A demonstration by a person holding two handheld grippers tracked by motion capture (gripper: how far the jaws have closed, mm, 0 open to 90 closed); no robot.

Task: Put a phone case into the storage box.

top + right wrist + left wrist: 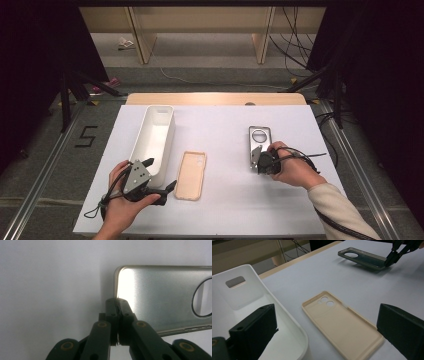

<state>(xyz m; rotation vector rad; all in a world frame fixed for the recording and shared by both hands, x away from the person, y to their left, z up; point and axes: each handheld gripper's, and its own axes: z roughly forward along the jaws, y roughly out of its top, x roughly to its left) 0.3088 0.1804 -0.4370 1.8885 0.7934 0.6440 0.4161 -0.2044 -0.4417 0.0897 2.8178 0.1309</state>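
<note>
My left gripper (161, 176) rests low at the near left, jaws spread wide, my left hand (122, 202) wrapped round its body. My right gripper (257, 157) sits pinched tight, my right hand (295, 170) angled inward, sleeve trailing back.

The worktop (225, 130) is covered by a pale sheet, with a strip of bare wood showing along its far edge. A long white bin (154, 137) lies on its left part. Just to the right of the bin, a beige phone case (191, 175) lies flat, open side up. Well apart to the right, a dark phone case (260, 142) rests with its near end raised off the surface.
</note>
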